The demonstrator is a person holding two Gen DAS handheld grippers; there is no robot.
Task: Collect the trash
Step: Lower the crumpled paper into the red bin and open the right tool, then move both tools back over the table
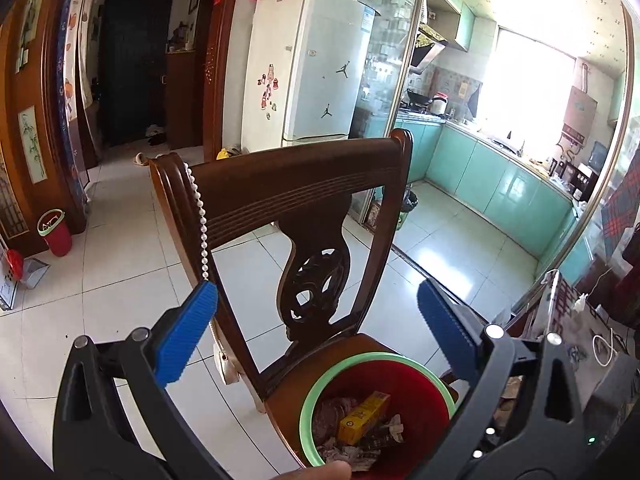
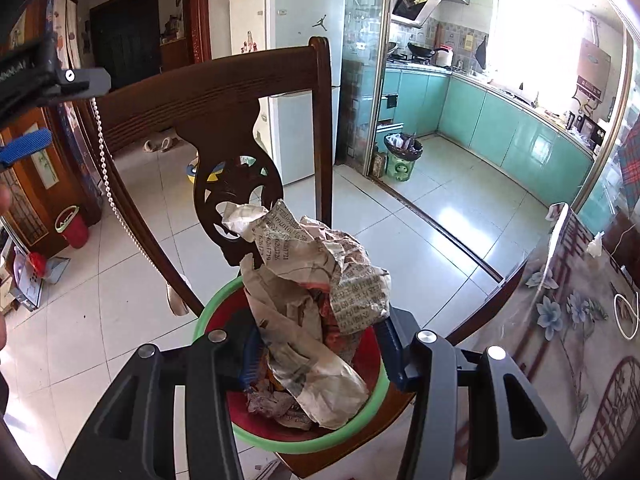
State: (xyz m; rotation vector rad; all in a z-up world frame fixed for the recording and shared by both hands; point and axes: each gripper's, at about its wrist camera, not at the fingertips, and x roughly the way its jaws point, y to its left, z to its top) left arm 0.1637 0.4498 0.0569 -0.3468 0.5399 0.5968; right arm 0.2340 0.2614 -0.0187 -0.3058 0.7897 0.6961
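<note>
The left tool [image 1: 318, 322] hangs spread wide and empty above the red plastic bin with a green rim [image 1: 308, 400], which sits on the dark carved wooden chair [image 1: 296, 188]. Over the bin, the right tool [image 2: 320, 344] pinches a crumpled newspaper wad [image 2: 316, 280].

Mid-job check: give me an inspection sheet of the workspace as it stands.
Surface: wooden chair seat carries the bin; floral-cloth table beside it.
Job's things: red bin with green rim holds a yellow box and paper scraps; crumpled newspaper is above it.
Clutter: bead string on the chair back.
Grippers: left claw open, empty; right claw shut on the newspaper.
Cables: white cord on the table.
Surroundings: fridge, kitchen cabinets, second red bin on the floor.
</note>
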